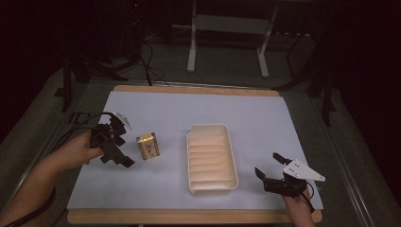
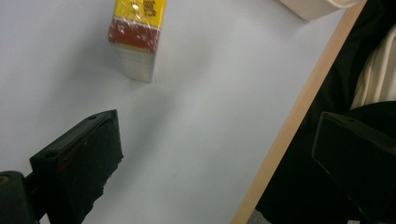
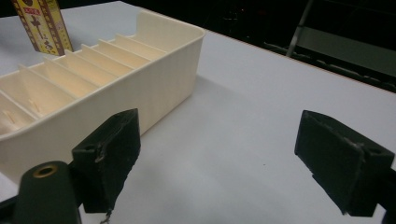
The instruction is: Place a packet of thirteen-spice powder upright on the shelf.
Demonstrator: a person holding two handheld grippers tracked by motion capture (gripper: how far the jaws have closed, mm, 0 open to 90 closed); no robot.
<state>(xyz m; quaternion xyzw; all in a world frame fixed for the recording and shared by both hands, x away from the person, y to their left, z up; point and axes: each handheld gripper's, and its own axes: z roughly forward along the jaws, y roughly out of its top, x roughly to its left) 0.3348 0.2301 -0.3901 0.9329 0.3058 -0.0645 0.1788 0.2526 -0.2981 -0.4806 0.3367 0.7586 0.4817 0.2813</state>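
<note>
A small yellow box (image 1: 148, 145) with red print stands upright on the pale blue mat, left of a cream tray (image 1: 211, 158) split by several dividers. My left gripper (image 1: 124, 142) is open just left of the box, not touching it. In the left gripper view the box (image 2: 137, 35) stands ahead of the wide-open left gripper (image 2: 215, 144), with bare mat between the jaws. My right gripper (image 1: 268, 165) is open near the mat's front right, right of the tray. The right gripper view shows the open right gripper (image 3: 219, 158) empty, with the tray (image 3: 107, 79) at its left and the box (image 3: 42, 25) behind the tray.
The mat lies on a wooden board whose front edge (image 2: 289, 130) runs close to my left gripper. A metal frame (image 1: 227, 23) stands on the floor beyond the table. Cables (image 1: 146, 66) trail at the back left. The tray's compartments look empty.
</note>
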